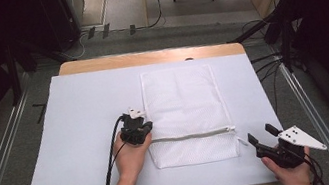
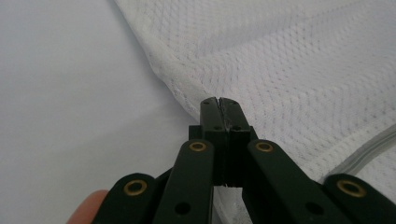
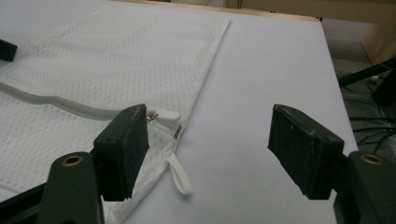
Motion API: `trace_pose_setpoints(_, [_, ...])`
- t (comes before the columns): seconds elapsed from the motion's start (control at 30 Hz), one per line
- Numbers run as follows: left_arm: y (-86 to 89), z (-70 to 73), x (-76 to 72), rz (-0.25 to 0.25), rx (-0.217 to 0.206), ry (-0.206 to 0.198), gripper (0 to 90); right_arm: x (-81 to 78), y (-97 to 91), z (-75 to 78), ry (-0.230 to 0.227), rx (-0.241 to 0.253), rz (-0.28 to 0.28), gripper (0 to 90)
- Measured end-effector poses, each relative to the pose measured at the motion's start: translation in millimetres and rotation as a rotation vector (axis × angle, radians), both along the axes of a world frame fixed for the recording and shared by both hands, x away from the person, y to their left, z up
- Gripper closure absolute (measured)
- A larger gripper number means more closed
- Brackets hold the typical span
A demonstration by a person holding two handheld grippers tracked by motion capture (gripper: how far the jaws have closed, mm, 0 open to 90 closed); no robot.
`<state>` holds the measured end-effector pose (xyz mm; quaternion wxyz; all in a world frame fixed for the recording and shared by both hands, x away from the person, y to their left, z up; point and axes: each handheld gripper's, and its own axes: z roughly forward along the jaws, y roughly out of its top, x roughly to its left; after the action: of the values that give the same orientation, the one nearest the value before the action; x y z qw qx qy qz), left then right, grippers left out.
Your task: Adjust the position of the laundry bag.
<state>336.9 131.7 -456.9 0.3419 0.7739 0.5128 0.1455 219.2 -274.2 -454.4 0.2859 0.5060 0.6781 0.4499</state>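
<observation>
White mesh zippered laundry bag (image 1: 183, 112) lies flat on the paper-covered table (image 1: 83, 136). Left tool (image 2: 218, 103) is clenched on its left edge, probably pinning it so the zipper can slide. Right tool (image 3: 210, 149) hangs released near the zipper pull (image 3: 164, 115).

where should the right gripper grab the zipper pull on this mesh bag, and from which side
Grip the zipper pull by its flat white tab, coming in from the bag's right edge, where the right gripper already waits with jaws open. The tab lies flat at the zipper's right end and points outward off the mesh bag, so level jaws can close across it.
</observation>
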Motion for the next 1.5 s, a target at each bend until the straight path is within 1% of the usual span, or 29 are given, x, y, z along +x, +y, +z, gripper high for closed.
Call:
trace_pose_setpoints(0.03, [3.7, 1.3, -2.4, 0.000, -0.009, -0.001, 90.0, 0.0, 0.0, 0.0, 0.000, 0.000, 0.000, 29.9])
trace_pose_setpoints(0.07, [6.6, 2.2, -4.7, 0.004, -0.021, 0.002, 90.0, -0.3, 0.5, 0.3, -0.001, 0.000, 0.012, 29.9])
trace_pose_setpoints(0.1, [10.0, 3.1, -6.8, 0.002, -0.022, 0.001, 90.0, -1.2, 1.6, 0.7, 0.007, 0.007, 0.019, 29.9])
trace_pose_setpoints(0.17, [16.8, 4.7, -10.9, 0.003, -0.036, 0.000, 90.0, -2.0, 4.2, 1.2, 0.007, 0.001, 0.042, 29.8])
trace_pose_setpoints(0.27, [30.6, 7.4, -15.7, 0.010, -0.043, -0.001, 90.0, -2.1, 5.8, 0.9, 0.006, -0.002, 0.052, 29.8])
trace_pose_setpoints(0.37, [44.5, 7.3, -19.7, 0.020, -0.052, 0.012, 90.0, -1.9, 7.8, -0.2, 0.012, -0.003, 0.054, 29.8])
trace_pose_setpoints(0.43, [52.8, 4.8, -22.2, 0.018, -0.065, 0.033, 90.0, -2.5, 8.5, -0.7, 0.014, -0.004, 0.057, 29.8])
trace_pose_setpoints(0.47, [57.0, 3.5, -23.8, 0.014, -0.059, 0.039, 90.0, -2.6, 8.7, -0.9, 0.014, -0.004, 0.057, 29.9])
trace_pose_setpoints(0.53, [65.1, 1.6, -27.0, 0.019, -0.056, 0.047, 90.0, -3.2, 8.5, -1.0, 0.016, -0.002, 0.057, 30.0])
trace_pose_setpoints(0.63, [77.6, 1.1, -30.7, 0.031, -0.062, 0.048, 90.0, -3.9, 7.8, -1.2, 0.013, -0.004, 0.056, 30.1])
trace_pose_setpoints(0.67, [80.9, 1.6, -31.8, 0.035, -0.058, 0.046, 90.0, -3.9, 8.0, -1.3, 0.013, -0.003, 0.056, 30.1])
trace_pose_setpoints(0.8, [91.4, 2.5, -33.5, 0.044, -0.065, 0.042, 90.0, -3.8, 9.8, -2.0, 0.019, -0.003, 0.059, 30.1])
trace_pose_setpoints(0.83, [93.1, 2.0, -33.0, 0.052, -0.062, 0.040, 90.0, -4.0, 10.8, -2.3, 0.020, -0.005, 0.059, 30.1])
trace_pose_setpoints(0.93, [96.4, 1.0, -31.8, 0.062, -0.072, 0.032, 90.0, -4.9, 12.7, -2.7, 0.022, -0.012, 0.068, 30.1])
trace_pose_setpoints(1.0, [98.1, 0.5, -32.0, 0.077, -0.083, 0.009, 90.0, -5.8, 14.4, -3.2, 0.026, -0.010, 0.068, 30.1])
trace_pose_setpoints(1.03, [99.5, -0.1, -33.3, 0.098, -0.082, -0.018, 90.0, -6.0, 15.2, -3.6, 0.024, -0.010, 0.071, 30.0])
trace_pose_setpoints(1.07, [99.8, -0.7, -34.9, 0.127, -0.064, -0.042, 85.3, -6.6, 16.3, -4.2, 0.027, -0.009, 0.072, 30.6])
trace_pose_setpoints(1.1, [100.6, -1.1, -36.8, 0.153, -0.048, -0.065, 74.0, -7.0, 17.4, -4.7, 0.025, -0.008, 0.069, 32.2])
trace_pose_setpoints(1.13, [102.1, -1.2, -38.6, 0.164, -0.056, -0.069, 64.0, -7.4, 18.2, -5.3, 0.012, -0.010, 0.058, 33.7])
trace_pose_setpoints(1.2, [104.9, -0.9, -44.8, 0.169, -0.090, -0.081, 51.7, -8.1, 18.4, -5.7, 0.007, 0.012, 0.046, 34.5])
trace_pose_setpoints(1.23, [105.8, -0.4, -47.9, 0.164, -0.092, -0.083, 46.1, -8.4, 18.4, -5.9, 0.005, 0.028, 0.040, 35.2])
trace_pose_setpoints(1.3, [105.6, 2.6, -53.5, 0.139, -0.100, -0.085, 39.1, -9.0, 18.8, -5.8, 0.000, 0.056, 0.036, 37.3])
trace_pose_setpoints(1.33, [105.4, 4.9, -56.8, 0.130, -0.117, -0.093, 37.1, -9.1, 19.4, -5.7, -0.007, 0.060, 0.041, 38.2])
trace_pose_setpoints(1.37, [104.8, 7.1, -59.8, 0.118, -0.133, -0.101, 36.4, -9.4, 20.8, -5.5, -0.006, 0.056, 0.040, 39.6])
trace_pose_setpoints(1.4, [103.1, 9.0, -62.1, 0.113, -0.139, -0.109, 35.1, -9.5, 21.9, -5.3, -0.009, 0.049, 0.043, 41.3])
trace_pose_setpoints(1.43, [101.9, 10.8, -63.8, 0.103, -0.142, -0.115, 33.7, -9.8, 23.0, -5.1, -0.016, 0.051, 0.053, 45.0])
trace_pose_setpoints(1.47, [100.3, 12.8, -65.3, 0.095, -0.146, -0.121, 32.9, -9.6, 23.4, -4.6, -0.016, 0.062, 0.080, 52.8])
trace_pose_setpoints(1.5, [98.2, 14.8, -67.1, 0.103, -0.132, -0.133, 31.7, -8.4, 23.5, -3.8, -0.001, 0.086, 0.116, 57.2])
